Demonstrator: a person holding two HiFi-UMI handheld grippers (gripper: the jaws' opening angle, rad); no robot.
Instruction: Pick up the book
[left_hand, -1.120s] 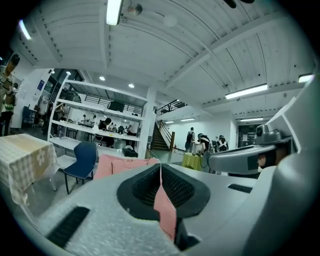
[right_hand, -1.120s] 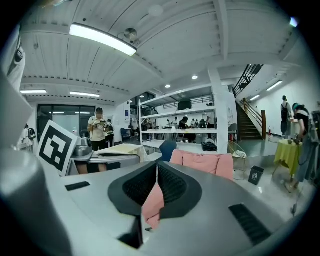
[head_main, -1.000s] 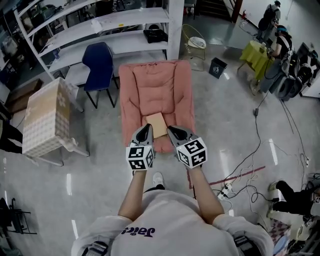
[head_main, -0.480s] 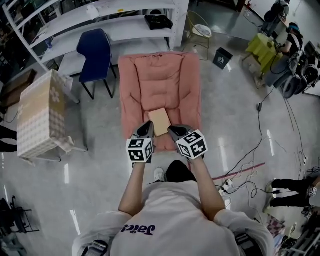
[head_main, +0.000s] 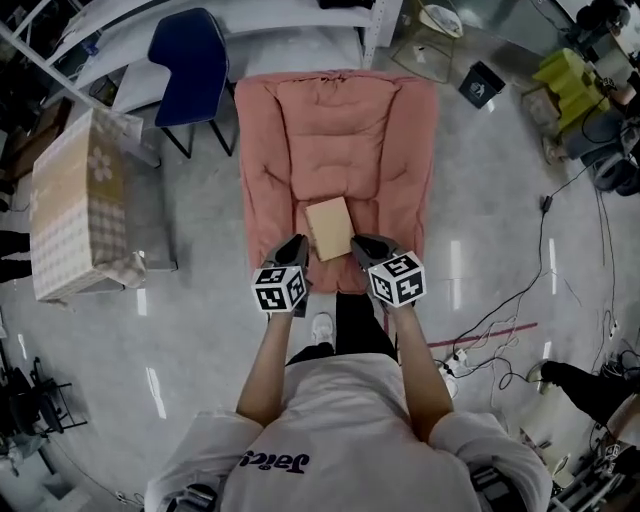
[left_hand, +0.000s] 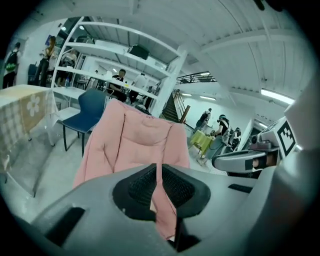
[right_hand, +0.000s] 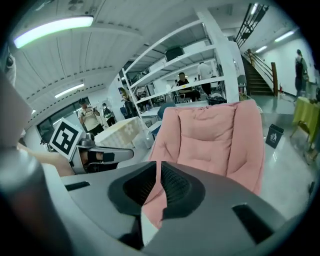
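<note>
A tan book (head_main: 329, 228) lies flat on the seat of a pink padded chair (head_main: 335, 130). My left gripper (head_main: 293, 247) hangs just left of the book's near corner, shut with nothing in it. On the other side my right gripper (head_main: 362, 244) is level with the book's near right corner, also shut and empty. In the left gripper view the closed jaws (left_hand: 158, 172) face the pink chair (left_hand: 135, 140), and the book is hidden. The right gripper view shows closed jaws (right_hand: 158, 172) before the same chair (right_hand: 210, 135).
A blue chair (head_main: 190, 55) stands left of the pink one, under white shelving (head_main: 300, 12). A table with a checked cloth (head_main: 75, 200) is at far left. Cables (head_main: 500, 320) trail over the floor at right, and a black bin (head_main: 482, 84) is at back right.
Both grippers have come down and forward together toward the book, still shut. The pink chair and book now sit closer in the head view.
</note>
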